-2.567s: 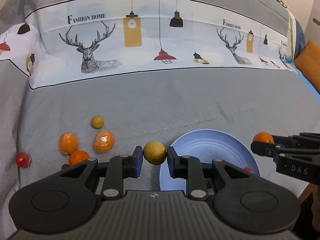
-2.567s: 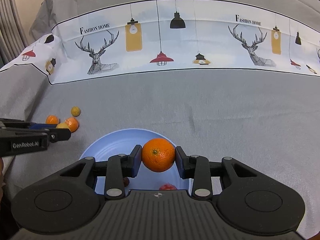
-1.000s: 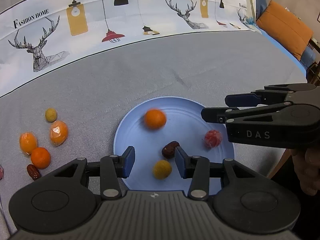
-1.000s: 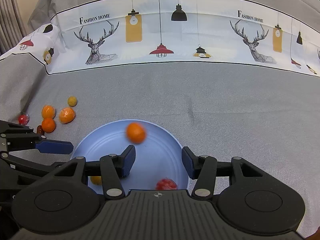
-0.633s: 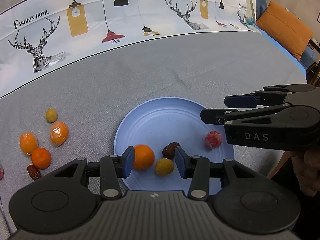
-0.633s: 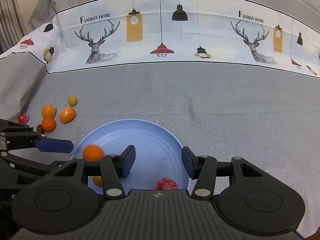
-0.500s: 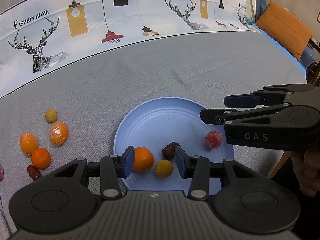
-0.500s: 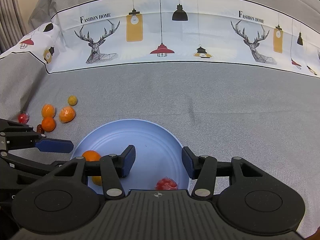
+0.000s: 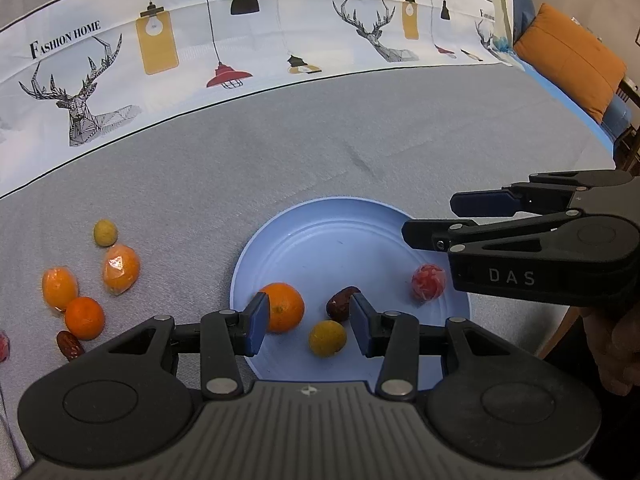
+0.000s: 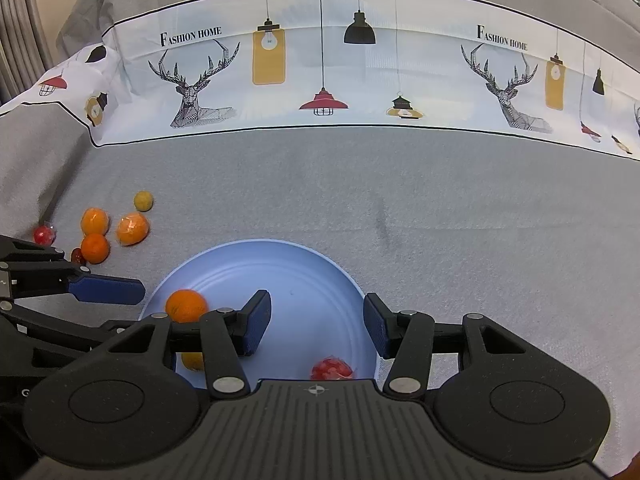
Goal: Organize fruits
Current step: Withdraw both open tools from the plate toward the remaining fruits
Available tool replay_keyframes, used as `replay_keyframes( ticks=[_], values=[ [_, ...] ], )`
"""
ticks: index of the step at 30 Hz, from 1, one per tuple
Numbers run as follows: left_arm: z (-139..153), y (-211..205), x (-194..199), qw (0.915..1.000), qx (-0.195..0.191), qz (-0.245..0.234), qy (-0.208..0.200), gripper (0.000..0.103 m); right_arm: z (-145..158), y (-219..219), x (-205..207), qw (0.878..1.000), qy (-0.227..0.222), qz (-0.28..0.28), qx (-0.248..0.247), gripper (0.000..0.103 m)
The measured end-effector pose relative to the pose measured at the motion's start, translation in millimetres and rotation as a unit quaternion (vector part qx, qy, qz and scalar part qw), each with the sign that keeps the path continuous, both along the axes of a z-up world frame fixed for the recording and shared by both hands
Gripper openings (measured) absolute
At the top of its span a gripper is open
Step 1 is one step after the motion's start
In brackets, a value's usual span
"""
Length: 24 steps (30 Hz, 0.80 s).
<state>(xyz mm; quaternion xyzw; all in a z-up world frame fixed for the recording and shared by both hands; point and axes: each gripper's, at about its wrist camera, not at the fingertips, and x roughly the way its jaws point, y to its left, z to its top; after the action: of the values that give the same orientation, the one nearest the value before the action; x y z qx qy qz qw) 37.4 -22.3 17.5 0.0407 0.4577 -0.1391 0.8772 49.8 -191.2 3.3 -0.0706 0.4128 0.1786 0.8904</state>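
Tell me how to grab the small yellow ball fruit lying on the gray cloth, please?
Grip the small yellow fruit across its round middle, coming down from above with the left gripper, which is open and nearer. It is round, so any width works. Keep the fingers left and right of it, because the wrapped orange sits close on the near side.

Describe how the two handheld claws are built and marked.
Both are matte black plastic with ribbed tops, round side discs and silver pivot screws; fingers carry blue pads. The right claw reads "DAS" in pale letters on its side. The left claw shows a small crosshair mark.
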Motion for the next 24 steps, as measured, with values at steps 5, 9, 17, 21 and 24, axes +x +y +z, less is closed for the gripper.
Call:
replay_keyframes(
  ticks=[5, 9, 17, 21, 24],
  values=[
    [1.5, 5.0, 2.6, 0.9999, -0.002, 0.013, -0.002, 0.048, 1.1, 1.2, 0.2, 1.000, -0.001, -0.004, 0.004, 0.062],
    [4.4, 12.4, 5.5, 0.9994, -0.005, 0.033, -0.007, 0.043, 2.3, 3.7, 1.2, 1.000, -0.002, -0.002, 0.007, 0.065],
    [17.9, 70.8, 20.4, 0.9827, -0.038, 0.181, -0.013, 0.026, 4.2, 11.1, 1.5, 1.000, -0.004, 0.003, 0.011, 0.066],
    [17.9, 133.4, 24.1, 0.9422, -0.127, 0.310, 0.013, 0.026, 5.6, 15.4, 3.0, 1.000, 0.001, 0.005, 0.022, 0.065],
    [11.2, 170.4, 24.0, 0.9054, -0.176, 0.385, 0.036, 0.027, 7.5, 23.7, 2.2, 0.999, 0.001, 0.017, 0.027, 0.054]
  ],
)
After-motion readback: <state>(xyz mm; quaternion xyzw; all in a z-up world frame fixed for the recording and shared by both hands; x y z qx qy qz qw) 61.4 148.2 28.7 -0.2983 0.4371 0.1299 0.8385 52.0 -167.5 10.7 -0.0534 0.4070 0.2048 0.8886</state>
